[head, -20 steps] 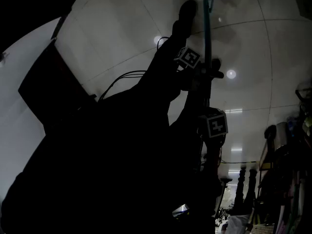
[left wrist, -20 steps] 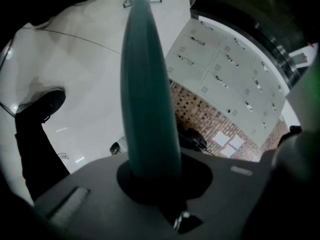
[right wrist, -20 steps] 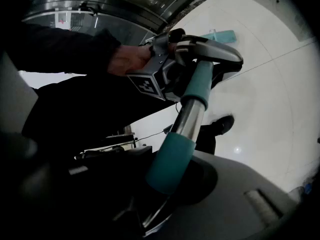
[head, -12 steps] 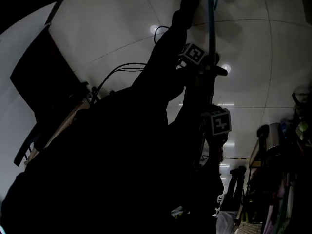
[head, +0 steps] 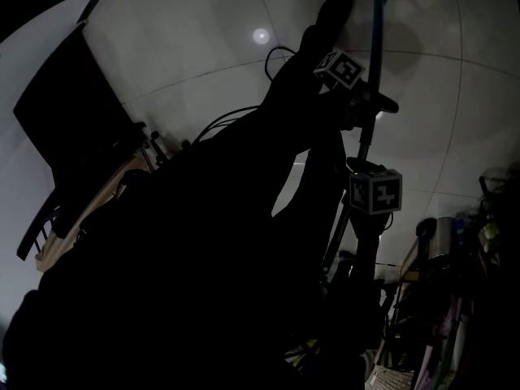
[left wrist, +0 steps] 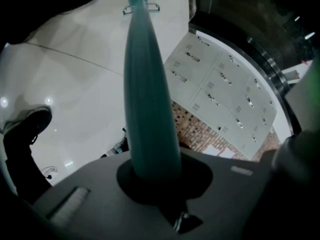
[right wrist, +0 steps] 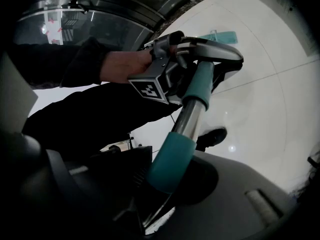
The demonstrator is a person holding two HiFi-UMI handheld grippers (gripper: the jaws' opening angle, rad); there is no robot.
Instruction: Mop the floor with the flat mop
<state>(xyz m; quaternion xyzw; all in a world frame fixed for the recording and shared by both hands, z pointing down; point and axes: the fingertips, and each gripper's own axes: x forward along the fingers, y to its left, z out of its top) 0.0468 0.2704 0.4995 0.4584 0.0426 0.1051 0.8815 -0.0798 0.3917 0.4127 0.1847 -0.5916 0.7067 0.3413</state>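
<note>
Left gripper [left wrist: 152, 171]: clamped on the teal mop handle [left wrist: 147, 99].
Right gripper [right wrist: 170, 181]: clamped on the same handle's end grip.
Nearby: shoe [left wrist: 27, 129], grey lockers [left wrist: 220, 94].
Obstruction: dark sleeve [head: 236, 193] fills head view.

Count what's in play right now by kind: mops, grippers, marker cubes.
Flat mop: 1
Grippers: 2, the left gripper and the right gripper, each shut on the mop's pole
Marker cubes: 2, one on the left gripper, one on the right gripper
Total: 5
</note>
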